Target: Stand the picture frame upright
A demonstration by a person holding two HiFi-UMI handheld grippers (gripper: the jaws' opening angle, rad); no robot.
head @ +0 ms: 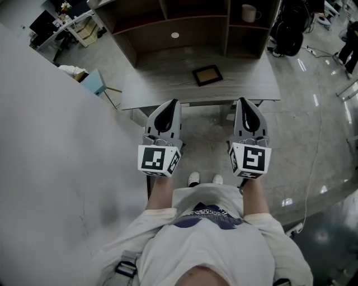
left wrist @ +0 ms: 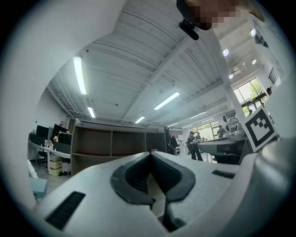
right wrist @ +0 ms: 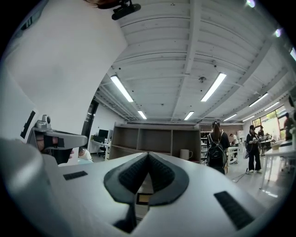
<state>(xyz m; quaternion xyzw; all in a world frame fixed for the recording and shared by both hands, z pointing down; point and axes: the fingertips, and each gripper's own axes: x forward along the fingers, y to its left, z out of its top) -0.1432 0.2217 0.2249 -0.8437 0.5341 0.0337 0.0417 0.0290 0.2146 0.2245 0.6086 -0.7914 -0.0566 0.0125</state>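
Note:
The picture frame [head: 207, 75], dark-rimmed with a tan middle, lies flat on the grey desk [head: 168, 84], right of its centre. A sliver of the picture frame [right wrist: 143, 199] shows through the gap under the right gripper's jaws. My left gripper [head: 175, 102] hovers at the desk's near edge, left of the frame, shut and empty. My right gripper [head: 241, 100] is held level at the same edge, just right of the frame and short of it, also shut with nothing in it. In the left gripper view, the left gripper [left wrist: 150, 152] points at the shelves.
A wooden shelf unit [head: 190, 22] stands on the back of the desk, with a white mug [head: 250, 12] in its right bay and a small white disc [head: 175, 35] in the middle. A blue box [head: 94, 82] sits left of the desk. People [right wrist: 215, 150] stand at the right.

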